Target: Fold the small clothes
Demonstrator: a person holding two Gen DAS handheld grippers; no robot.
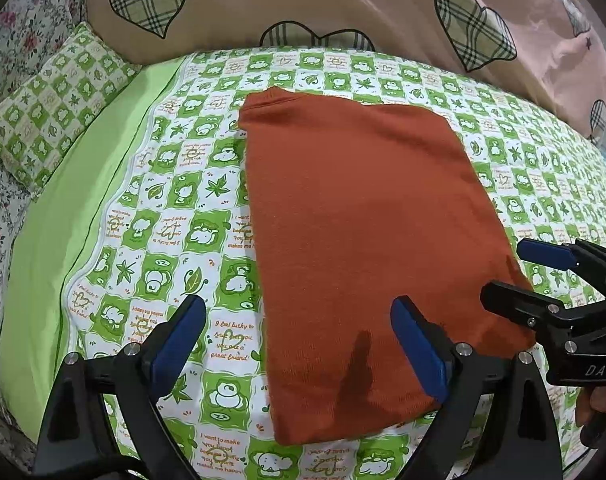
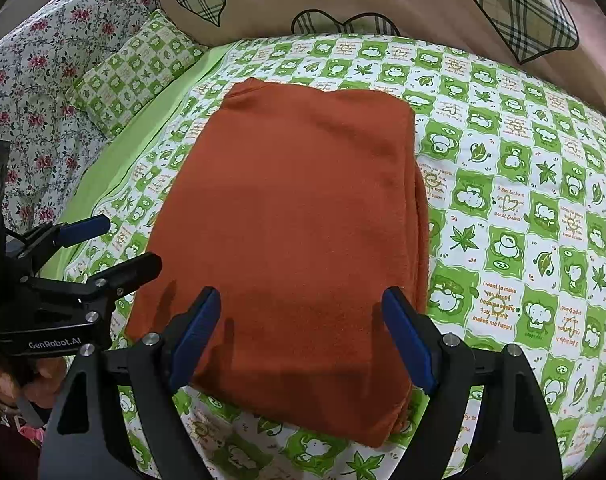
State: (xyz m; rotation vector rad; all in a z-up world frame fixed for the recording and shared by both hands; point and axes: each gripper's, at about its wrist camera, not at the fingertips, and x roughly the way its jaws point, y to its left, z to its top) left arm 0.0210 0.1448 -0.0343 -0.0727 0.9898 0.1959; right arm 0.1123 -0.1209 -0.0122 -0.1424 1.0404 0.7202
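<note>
The rust-red garment [image 2: 287, 248] lay folded, soft and limp, ahead of both spread grippers, left [image 1: 299, 344] and right [image 2: 303, 336]; its near edge looked best to pinch.

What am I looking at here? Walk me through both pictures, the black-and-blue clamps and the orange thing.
No robot: a person holds a clamp-like tool in each hand, with a camera on each looking forward between its blue-padded jaws. One picture comes from the left gripper, the other from the right gripper; each also catches the other tool at its edge. Both stand open and hold nothing. On the green-checked bedsheet lies a rust-orange garment, already folded into a rectangle. Pillows sit behind.
</note>
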